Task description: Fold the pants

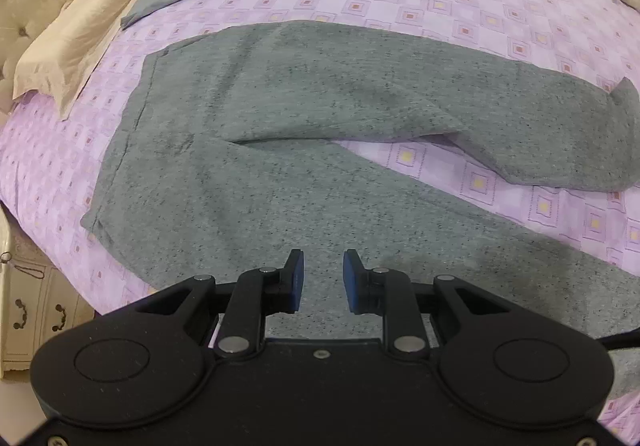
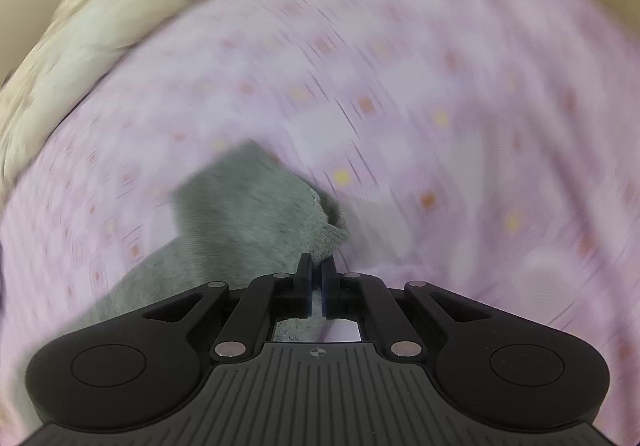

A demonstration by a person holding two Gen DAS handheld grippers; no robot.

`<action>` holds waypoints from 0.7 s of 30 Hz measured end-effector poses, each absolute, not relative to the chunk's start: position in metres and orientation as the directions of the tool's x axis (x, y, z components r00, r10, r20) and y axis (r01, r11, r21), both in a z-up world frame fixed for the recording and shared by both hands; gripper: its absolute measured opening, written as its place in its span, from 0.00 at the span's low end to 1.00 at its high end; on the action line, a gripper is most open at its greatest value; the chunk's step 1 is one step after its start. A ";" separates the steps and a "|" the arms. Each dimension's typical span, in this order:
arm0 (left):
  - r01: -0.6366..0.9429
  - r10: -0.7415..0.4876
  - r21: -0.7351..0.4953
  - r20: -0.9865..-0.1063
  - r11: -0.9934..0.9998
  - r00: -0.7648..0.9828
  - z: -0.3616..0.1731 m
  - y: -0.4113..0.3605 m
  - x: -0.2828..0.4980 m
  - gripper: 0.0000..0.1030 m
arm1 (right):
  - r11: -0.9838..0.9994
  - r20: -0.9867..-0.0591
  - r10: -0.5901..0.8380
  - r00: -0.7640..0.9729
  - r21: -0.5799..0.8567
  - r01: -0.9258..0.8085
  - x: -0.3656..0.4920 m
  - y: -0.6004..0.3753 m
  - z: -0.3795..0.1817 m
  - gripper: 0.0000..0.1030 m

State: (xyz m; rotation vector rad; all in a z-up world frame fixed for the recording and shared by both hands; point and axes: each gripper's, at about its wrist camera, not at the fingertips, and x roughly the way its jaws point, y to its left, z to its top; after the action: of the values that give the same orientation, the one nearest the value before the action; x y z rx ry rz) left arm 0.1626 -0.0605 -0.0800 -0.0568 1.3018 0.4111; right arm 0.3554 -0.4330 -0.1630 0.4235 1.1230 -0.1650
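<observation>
Right claw (image 2: pixel 319 278) clamped on pants (image 1: pixel 320 134) cuff; left claw (image 1: pixel 323 280) open, empty. Thin pinch, fast swing: cuff may slip.

Two black handheld grippers, blue pads

Left gripper (image 1: pixel 323 280): matte black linkage arms, silver pivot pins, round raised discs each side, blue pads (image 1: pixel 297 282). Right gripper (image 2: pixel 317 284): same build, ribbed black top plate, small crosshair mark (image 2: pixel 318 353).
</observation>
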 end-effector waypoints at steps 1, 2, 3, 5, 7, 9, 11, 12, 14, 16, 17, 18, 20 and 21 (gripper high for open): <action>-0.321 0.260 0.185 -0.943 0.929 0.207 -0.080 -0.062 0.163 0.31 | 0.928 -0.888 0.049 0.457 0.210 0.308 0.350 -0.429 -0.150 0.04; -0.316 0.253 0.179 -0.944 0.932 0.211 -0.080 -0.064 0.164 0.31 | 0.945 -0.873 0.009 0.488 0.167 0.281 0.343 -0.426 -0.135 0.04; -0.314 0.248 0.173 -0.944 0.934 0.218 -0.079 -0.065 0.164 0.31 | 0.953 -0.858 -0.020 0.513 0.139 0.271 0.336 -0.428 -0.124 0.04; -0.303 0.240 0.165 -0.943 0.939 0.230 -0.077 -0.069 0.165 0.31 | 0.955 -0.845 -0.092 0.526 0.074 0.287 0.325 -0.437 -0.117 0.04; -0.288 0.235 0.163 -0.942 0.944 0.238 -0.077 -0.073 0.164 0.31 | 0.946 -0.876 -0.120 0.467 0.041 0.321 0.327 -0.454 -0.135 0.04; -0.274 0.233 0.164 -0.942 0.948 0.242 -0.077 -0.075 0.163 0.31 | 0.943 -0.915 -0.111 0.388 0.027 0.332 0.330 -0.464 -0.163 0.04; -0.266 0.232 0.166 -0.943 0.950 0.241 -0.077 -0.076 0.162 0.31 | 0.952 -0.939 -0.103 0.327 0.003 0.308 0.335 -0.466 -0.186 0.04; -0.264 0.231 0.166 -0.943 0.950 0.240 -0.077 -0.075 0.161 0.31 | 0.956 -0.940 -0.095 0.327 0.006 0.295 0.335 -0.468 -0.191 0.04; -0.263 0.231 0.167 -0.943 0.950 0.240 -0.077 -0.074 0.160 0.31 | 0.954 -0.928 -0.068 0.367 0.047 0.295 0.332 -0.473 -0.184 0.05; -0.263 0.230 0.166 -0.944 0.950 0.236 -0.079 -0.074 0.158 0.31 | 0.948 -0.904 -0.031 0.426 0.109 0.300 0.321 -0.481 -0.170 0.06; -0.260 0.226 0.164 -0.946 0.952 0.231 -0.081 -0.074 0.158 0.31 | 0.946 -0.889 -0.022 0.457 0.129 0.297 0.313 -0.485 -0.161 0.06; -0.254 0.222 0.162 -0.948 0.953 0.228 -0.083 -0.075 0.158 0.31 | 0.947 -0.879 -0.021 0.477 0.135 0.290 0.307 -0.488 -0.154 0.07; -0.238 0.212 0.156 -0.949 0.959 0.231 -0.085 -0.078 0.158 0.31 | 0.954 -0.873 -0.022 0.488 0.128 0.271 0.297 -0.489 -0.144 0.09; -0.228 0.208 0.155 -0.950 0.961 0.233 -0.086 -0.081 0.158 0.31 | 0.957 -0.871 -0.022 0.490 0.123 0.263 0.287 -0.490 -0.139 0.09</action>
State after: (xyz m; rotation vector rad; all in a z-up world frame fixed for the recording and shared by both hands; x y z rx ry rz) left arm 0.1577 -0.0807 -0.0858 -0.0180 1.3017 0.3000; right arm 0.2872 -0.4903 -0.1390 0.2538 1.0472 -0.1755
